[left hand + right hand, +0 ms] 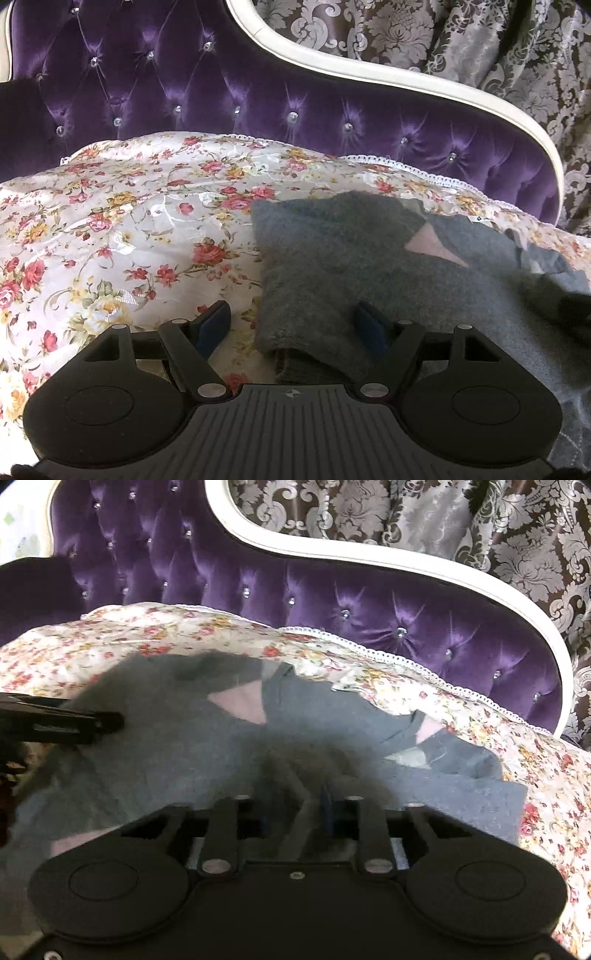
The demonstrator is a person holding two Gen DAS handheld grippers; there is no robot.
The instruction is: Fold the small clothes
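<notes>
A small grey woollen garment (351,266) with a pale pink triangular patch lies on the floral bedspread (122,229); it also shows in the right wrist view (192,746). My left gripper (295,325) is open, its jaws standing astride the garment's folded left edge. Its right pad (369,326) rests on the wool and its left pad (214,325) is over the bedspread. My right gripper (295,812) is shut on a bunched fold of the grey garment, which hides its fingertips. The left gripper's finger (74,722) shows at the left of the right wrist view.
A purple tufted headboard (221,96) with a white curved frame (369,74) stands behind the bed. Brown and silver damask curtains (480,44) hang at the back right. The bedspread has a white lace edge (406,664).
</notes>
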